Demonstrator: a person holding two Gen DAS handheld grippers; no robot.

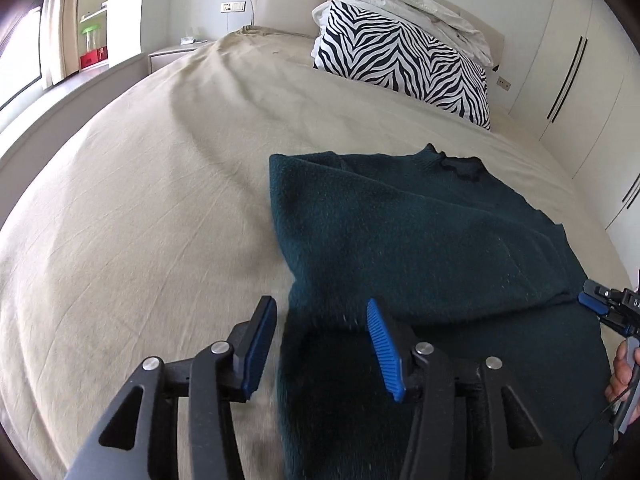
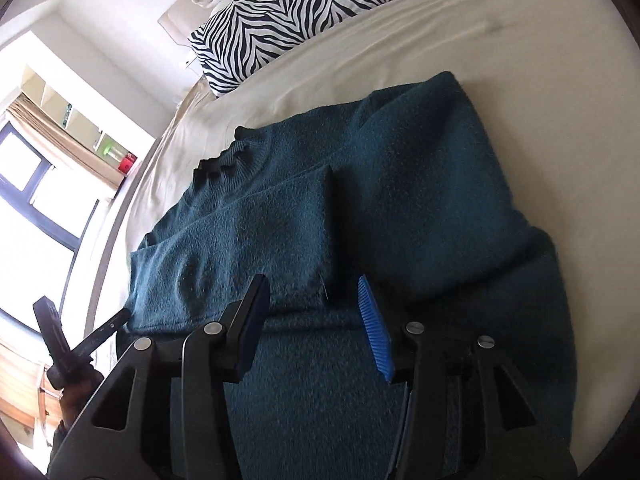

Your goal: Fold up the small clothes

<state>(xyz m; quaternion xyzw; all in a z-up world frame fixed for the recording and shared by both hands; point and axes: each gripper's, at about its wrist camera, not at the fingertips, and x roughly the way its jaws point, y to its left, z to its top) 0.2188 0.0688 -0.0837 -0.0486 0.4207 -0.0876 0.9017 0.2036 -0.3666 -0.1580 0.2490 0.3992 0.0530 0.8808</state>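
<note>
A dark teal knitted sweater point(image 1: 420, 232) lies flat on the bed, sleeves folded in over its body, its neck toward the pillows; it also shows in the right wrist view point(image 2: 360, 208). My left gripper point(image 1: 320, 312) is open and empty over the sweater's left edge near the hem. My right gripper point(image 2: 312, 292) is open and empty just above the sweater's lower middle. In the left wrist view the right gripper point(image 1: 596, 300) sits at the sweater's right edge. In the right wrist view the left gripper point(image 2: 86, 328) is at the sweater's left edge.
The beige bed sheet point(image 1: 140, 220) spreads wide to the left of the sweater. A zebra-striped pillow point(image 1: 404, 64) and a crumpled white duvet point(image 1: 416, 4) sit at the headboard. White wardrobe doors point(image 1: 580, 80) stand to the right, and a window point(image 2: 36, 184) beyond the bed's other side.
</note>
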